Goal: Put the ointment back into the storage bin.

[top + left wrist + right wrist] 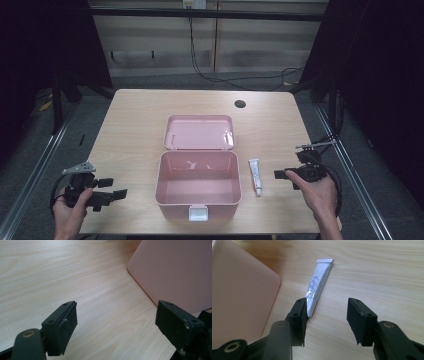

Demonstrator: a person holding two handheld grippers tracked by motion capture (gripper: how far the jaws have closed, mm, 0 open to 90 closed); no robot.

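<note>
A pink box is sitting open near the middle of the pale wooden worktop, toward the person's edge, and everything else is placing itself around it. Its lid is lying flat just behind it, still touching the box's far rim, with the inner face turned up. The box's inside is looking bare, and a white latch is showing on its front wall.

A small white tube is lying flat on the wood just to the right of the box, close to its side wall but not touching it, running lengthwise from front to back. In the right gripper view the tube is showing grey print, with its flat crimped end pointing away and its other end hidden behind one jaw.

The right gripper is hovering to the right of the tube, held in the person's right hand, its jaws spread apart and gripping nothing while pointing toward the box. The left gripper is hanging to the left of the box, held in the left hand, jaws likewise wide open and empty; in its own view the box's pink wall is rising just beyond them.

A dark round hole is sitting in the worktop behind and to the right of the lid.
</note>
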